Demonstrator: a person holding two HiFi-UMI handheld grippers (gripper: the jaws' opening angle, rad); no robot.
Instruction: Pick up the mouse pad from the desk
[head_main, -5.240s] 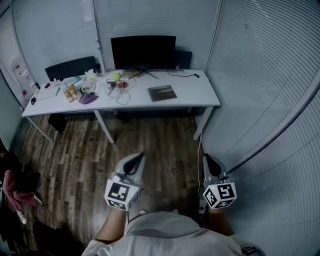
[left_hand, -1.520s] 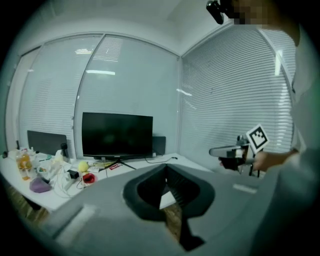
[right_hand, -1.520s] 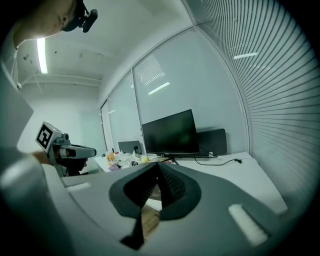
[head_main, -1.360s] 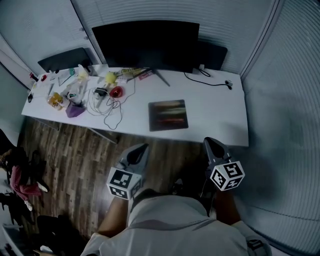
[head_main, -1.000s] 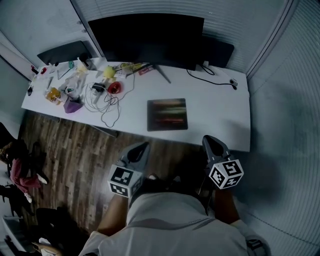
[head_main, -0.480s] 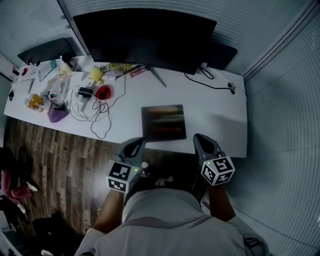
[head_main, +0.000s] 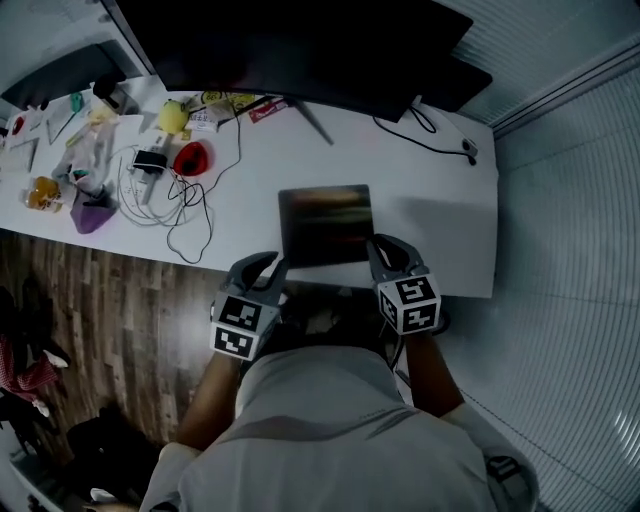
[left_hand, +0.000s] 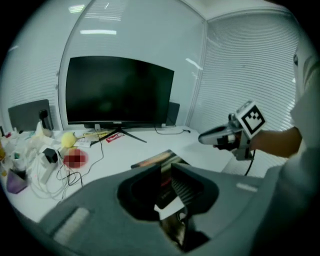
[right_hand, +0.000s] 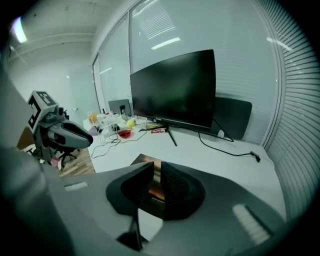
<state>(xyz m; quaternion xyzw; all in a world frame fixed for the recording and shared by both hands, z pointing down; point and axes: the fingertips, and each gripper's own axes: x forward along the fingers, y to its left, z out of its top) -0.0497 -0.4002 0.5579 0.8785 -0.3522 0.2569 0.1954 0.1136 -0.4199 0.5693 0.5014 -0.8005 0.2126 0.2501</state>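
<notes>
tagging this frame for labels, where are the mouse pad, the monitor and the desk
mouse pad (head_main: 325, 222), head view, middle of its top face
monitor (left_hand: 120, 90), left gripper view, centre of the dark screen
desk (head_main: 440, 215), head view, bare white top right of the pad

Dim, cool bluish cast. Ceiling-light glare above the monitor (left_hand: 120, 90); soft shadow on the counter (head_main: 440, 215) before the monitor. Heavy fisheye bending, black corners; fingers (left_hand: 187, 187) blurred.

A wide black monitor (head_main: 290, 45) stands at the back with a black cable (head_main: 466, 150) trailing off to its right, while to its left lie a yellow ball (head_main: 173, 117), a red item (head_main: 190, 157), tangled white cords (head_main: 175, 205) and a purple pouch (head_main: 92, 213), above dark wood flooring (head_main: 110, 300).
</notes>
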